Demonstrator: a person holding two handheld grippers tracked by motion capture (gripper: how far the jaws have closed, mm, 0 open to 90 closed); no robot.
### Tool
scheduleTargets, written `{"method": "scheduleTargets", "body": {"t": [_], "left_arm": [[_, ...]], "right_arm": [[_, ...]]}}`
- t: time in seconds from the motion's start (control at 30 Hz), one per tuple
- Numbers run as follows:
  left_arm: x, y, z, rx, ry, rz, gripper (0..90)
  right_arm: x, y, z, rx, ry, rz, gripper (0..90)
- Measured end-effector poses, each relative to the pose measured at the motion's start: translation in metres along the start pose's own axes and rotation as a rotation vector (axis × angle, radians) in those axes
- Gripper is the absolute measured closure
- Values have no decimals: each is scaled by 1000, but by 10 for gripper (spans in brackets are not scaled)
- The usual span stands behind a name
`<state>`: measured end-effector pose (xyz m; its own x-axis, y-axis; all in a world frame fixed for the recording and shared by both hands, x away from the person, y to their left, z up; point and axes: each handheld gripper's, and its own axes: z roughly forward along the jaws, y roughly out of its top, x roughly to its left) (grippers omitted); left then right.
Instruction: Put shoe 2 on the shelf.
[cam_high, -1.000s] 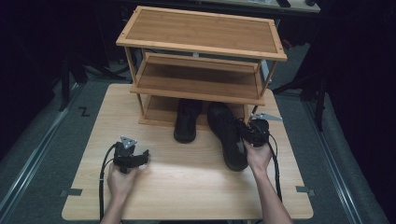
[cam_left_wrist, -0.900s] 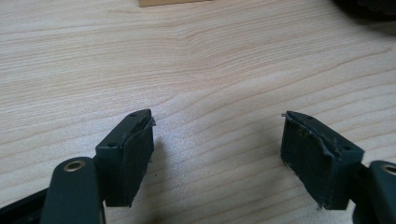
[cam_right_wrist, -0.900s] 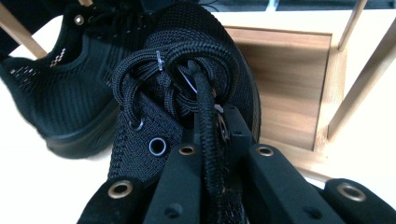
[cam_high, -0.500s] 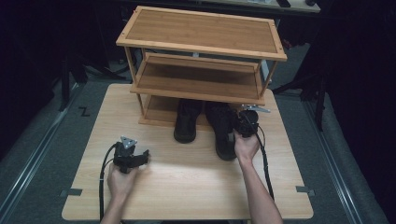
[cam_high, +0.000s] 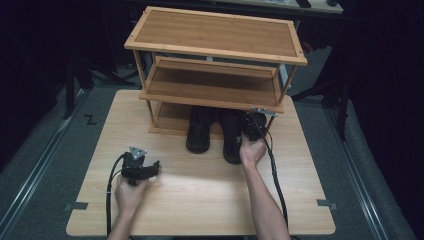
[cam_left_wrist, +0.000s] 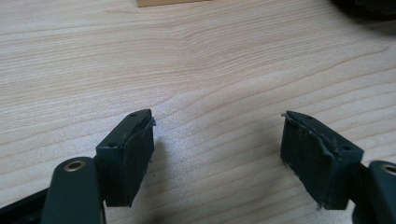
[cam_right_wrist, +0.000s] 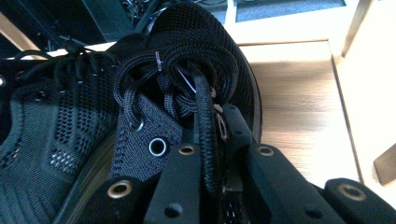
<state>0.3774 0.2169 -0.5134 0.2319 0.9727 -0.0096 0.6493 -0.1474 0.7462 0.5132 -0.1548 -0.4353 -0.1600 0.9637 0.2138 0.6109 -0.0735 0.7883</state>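
Black shoe (cam_high: 232, 137): right one of a pair, toe under the bamboo rack's (cam_high: 215, 50) bottom shelf, heel out on the table (cam_high: 200, 185).
Other shoe (cam_high: 200, 131): just beside it, also under the rack.
Right gripper (cam_high: 251, 129): clenched on the black shoe near its laces, at the rack's front edge.
Left gripper (cam_left_wrist: 217, 144): jaws spread wide over bare table, well in front of the rack.

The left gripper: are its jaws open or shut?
Open. The left gripper shows a wide gap of bare table between its jaws, with nothing held.

black gripper (cam_left_wrist: 217, 154), brass rivets, bare forearms
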Motion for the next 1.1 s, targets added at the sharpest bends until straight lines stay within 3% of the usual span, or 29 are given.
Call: {"method": "scheduleTargets", "body": {"t": [0.2,0.5,0.6,0.67,0.83,1.1], "left_arm": [[0,0,0,0,-1,2,263],[0,0,0,-2,-3,0,277],[0,0,1,-2,-3,0,278],[-1,1,1,-1,-9,6,277],[-1,3,2,8,-7,9,290],[-13,12,3,5,-37,39,368]], "right_arm": [[5,0,5,-24,-23,-4,873],[8,-5,10,-57,-60,-64,822],[5,-8,10,-53,-58,-78,773],[-1,-11,11,-54,-63,-76,679],[-9,-8,6,-39,-46,-75,557],[-15,-7,-9,-51,-11,-108,504]]}}
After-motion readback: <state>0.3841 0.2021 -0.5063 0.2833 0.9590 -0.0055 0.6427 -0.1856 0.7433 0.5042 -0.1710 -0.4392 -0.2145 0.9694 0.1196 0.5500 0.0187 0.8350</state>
